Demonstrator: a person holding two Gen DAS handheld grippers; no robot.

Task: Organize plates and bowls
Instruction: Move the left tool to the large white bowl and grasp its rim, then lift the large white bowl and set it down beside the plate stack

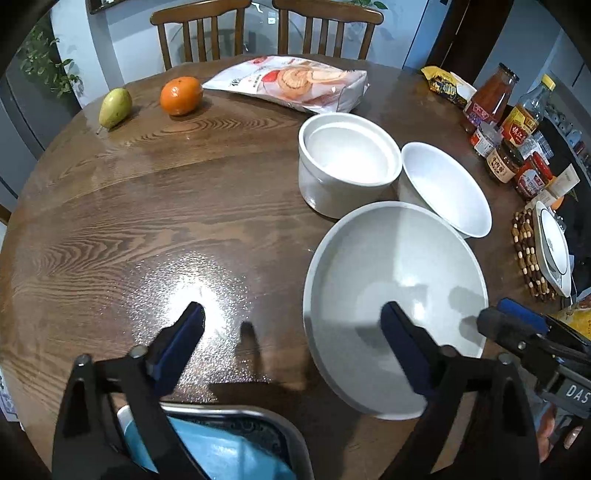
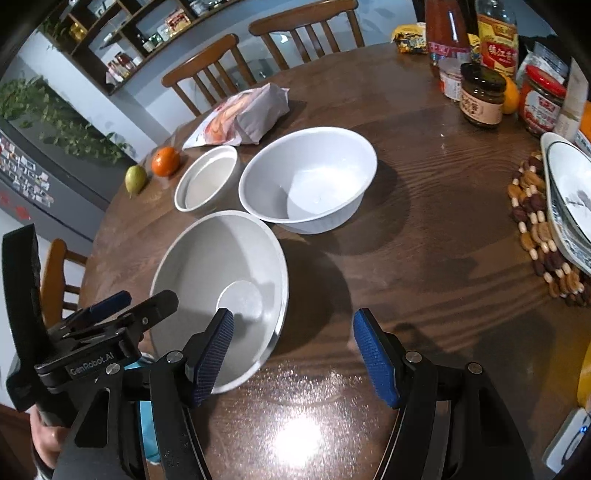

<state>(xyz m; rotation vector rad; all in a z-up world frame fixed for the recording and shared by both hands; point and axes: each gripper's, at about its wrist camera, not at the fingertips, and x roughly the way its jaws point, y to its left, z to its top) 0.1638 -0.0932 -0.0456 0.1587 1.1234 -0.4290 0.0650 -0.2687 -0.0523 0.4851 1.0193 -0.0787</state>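
Note:
Three white bowls sit on the round wooden table (image 1: 147, 192). A wide shallow grey-white bowl (image 1: 395, 295) (image 2: 221, 284) is nearest. Behind it stand a deep straight-walled bowl (image 1: 347, 162) (image 2: 207, 177) and a ribbed white bowl (image 1: 443, 188) (image 2: 310, 177). A patterned plate (image 1: 554, 251) (image 2: 569, 195) lies on a beaded trivet (image 2: 535, 229) at the right. My left gripper (image 1: 291, 332) is open, its right finger over the shallow bowl's near rim. My right gripper (image 2: 291, 354) is open, its left finger over the same bowl's right rim.
A pear (image 1: 114, 107), an orange (image 1: 181, 95) and a snack bag (image 1: 291, 83) lie at the far side. Sauce bottles and jars (image 1: 506, 129) (image 2: 484, 74) crowd the right edge. Two wooden chairs (image 1: 266, 29) stand behind. A metal-rimmed blue thing (image 1: 229, 446) lies below the left gripper.

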